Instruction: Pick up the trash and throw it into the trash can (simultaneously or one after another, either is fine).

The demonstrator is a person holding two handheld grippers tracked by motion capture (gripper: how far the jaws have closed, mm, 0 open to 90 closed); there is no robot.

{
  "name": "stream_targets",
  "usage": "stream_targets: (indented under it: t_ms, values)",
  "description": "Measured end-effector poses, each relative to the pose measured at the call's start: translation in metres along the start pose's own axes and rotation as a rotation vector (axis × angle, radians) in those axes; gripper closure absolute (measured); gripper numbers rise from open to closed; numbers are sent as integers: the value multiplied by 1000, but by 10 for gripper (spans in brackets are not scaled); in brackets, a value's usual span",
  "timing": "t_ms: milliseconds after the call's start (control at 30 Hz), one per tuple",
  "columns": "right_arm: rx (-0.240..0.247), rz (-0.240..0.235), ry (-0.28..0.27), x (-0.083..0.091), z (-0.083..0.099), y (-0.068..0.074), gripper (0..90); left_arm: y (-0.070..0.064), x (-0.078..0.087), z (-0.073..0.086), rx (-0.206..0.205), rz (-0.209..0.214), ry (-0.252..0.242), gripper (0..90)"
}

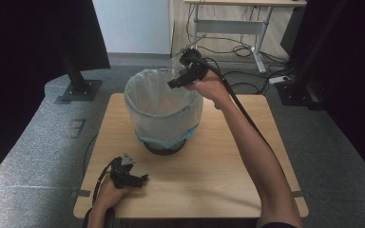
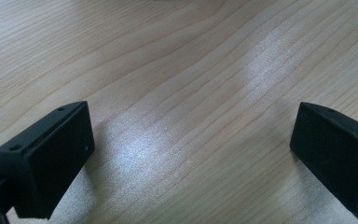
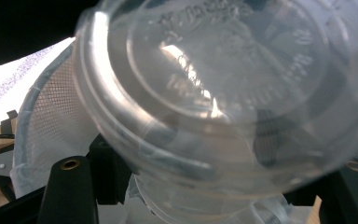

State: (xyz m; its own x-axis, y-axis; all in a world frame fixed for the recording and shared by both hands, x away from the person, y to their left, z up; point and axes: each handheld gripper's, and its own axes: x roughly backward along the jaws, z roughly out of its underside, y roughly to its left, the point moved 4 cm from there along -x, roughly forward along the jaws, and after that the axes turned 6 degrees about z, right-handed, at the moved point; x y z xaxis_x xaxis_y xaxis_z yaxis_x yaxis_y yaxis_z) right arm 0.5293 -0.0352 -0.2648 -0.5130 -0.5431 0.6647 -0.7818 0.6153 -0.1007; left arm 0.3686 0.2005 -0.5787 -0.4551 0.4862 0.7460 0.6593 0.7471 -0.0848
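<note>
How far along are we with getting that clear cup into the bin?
Nearly there, it seems. Done: the right claw has gripped the clear plastic cup and carried it to the far rim of the lined mesh bin. In hand: the cup hangs over the bin's mouth. Left: opening the claw so it drops. The left claw rests open over bare table.
</note>
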Motion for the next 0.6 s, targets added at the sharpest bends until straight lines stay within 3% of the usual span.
stream_targets:
  t_ms: [600]
  values:
    - [33, -38, 61, -52, 4, 22, 284, 0, 0, 0, 1, 1, -1, 0]
